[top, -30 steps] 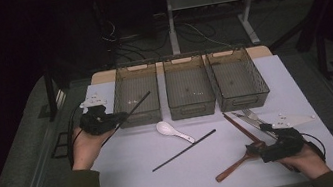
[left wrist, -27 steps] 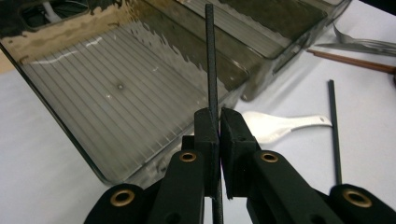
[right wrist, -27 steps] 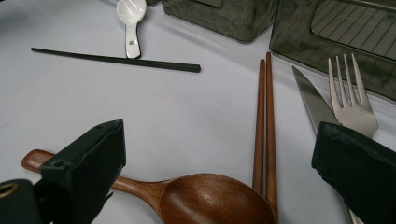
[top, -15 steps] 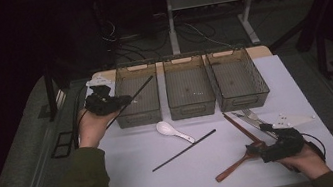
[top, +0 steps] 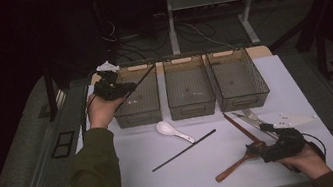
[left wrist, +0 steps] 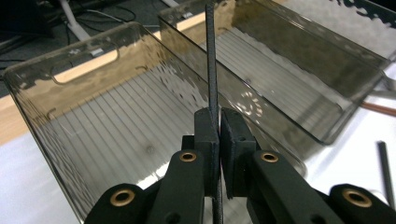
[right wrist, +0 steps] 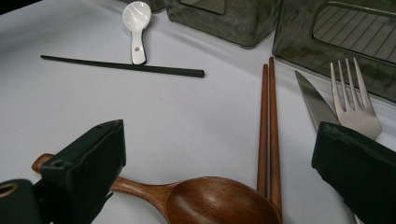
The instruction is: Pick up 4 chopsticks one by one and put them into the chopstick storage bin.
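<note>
My left gripper [top: 122,88] is shut on a black chopstick [top: 144,76], held above the left edge of the left bin [top: 139,117]. In the left gripper view the chopstick [left wrist: 212,65] rises straight from the closed jaws [left wrist: 219,128] over that bin [left wrist: 70,53]. A second black chopstick [top: 183,150] lies on the white table beside a white ceramic spoon [top: 167,129]. My right gripper [top: 259,149] stands open low over a wooden spoon [right wrist: 219,203], its jaws wide on either side of the spoon's bowl, with nothing gripped.
Three clear bins stand in a row at the back, the middle bin [top: 192,108] and the right bin [top: 244,100] included. A pair of wooden chopsticks [right wrist: 268,121], a knife [right wrist: 314,100] and a fork [right wrist: 352,102] lie by the right gripper. A white sheet [top: 294,119] sits at the right.
The left hand has carried the black chopstick away from the person and to the right, from left of the bins to over the left bin. The right hand has stayed put.
</note>
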A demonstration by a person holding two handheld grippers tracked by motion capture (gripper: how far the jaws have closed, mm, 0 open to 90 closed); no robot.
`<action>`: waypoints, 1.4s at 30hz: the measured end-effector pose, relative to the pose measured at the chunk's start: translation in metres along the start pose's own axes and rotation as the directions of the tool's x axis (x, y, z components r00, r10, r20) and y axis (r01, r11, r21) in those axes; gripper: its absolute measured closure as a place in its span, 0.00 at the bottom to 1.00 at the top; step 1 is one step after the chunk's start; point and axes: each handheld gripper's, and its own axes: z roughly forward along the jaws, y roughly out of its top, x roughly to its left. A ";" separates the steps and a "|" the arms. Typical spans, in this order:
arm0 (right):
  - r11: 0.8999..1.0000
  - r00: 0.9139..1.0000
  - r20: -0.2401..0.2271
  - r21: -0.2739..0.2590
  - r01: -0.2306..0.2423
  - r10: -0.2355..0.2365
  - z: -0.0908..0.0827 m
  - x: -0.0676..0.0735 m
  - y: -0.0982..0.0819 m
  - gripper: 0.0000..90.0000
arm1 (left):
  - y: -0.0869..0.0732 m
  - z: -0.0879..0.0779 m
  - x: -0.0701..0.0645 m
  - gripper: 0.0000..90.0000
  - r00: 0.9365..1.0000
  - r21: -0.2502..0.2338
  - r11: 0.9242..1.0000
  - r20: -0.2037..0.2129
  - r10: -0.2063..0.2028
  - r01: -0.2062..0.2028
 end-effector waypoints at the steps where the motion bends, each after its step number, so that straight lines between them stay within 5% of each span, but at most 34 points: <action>1: 1.000 1.000 -0.002 -0.001 0.000 0.000 0.000 0.000 0.000 0.04 | 0.000 0.002 0.002 0.95 1.000 -0.008 1.000 -0.002 -0.005 0.005; 17: 1.000 1.000 -0.013 -0.019 -0.021 0.021 -0.003 -0.001 0.000 0.04 | -0.006 0.037 0.017 0.95 0.998 -0.007 0.999 -0.040 -0.045 0.045; 27: 1.000 1.000 -0.016 -0.017 -0.018 0.017 -0.003 -0.001 0.000 0.04 | -0.008 0.040 0.025 0.95 0.994 -0.049 0.994 -0.057 -0.096 0.093; 42: 1.000 1.000 -0.015 -0.017 -0.019 0.018 -0.003 -0.001 0.000 0.04 | -0.021 0.053 0.026 0.93 0.988 -0.027 0.992 -0.083 -0.127 0.125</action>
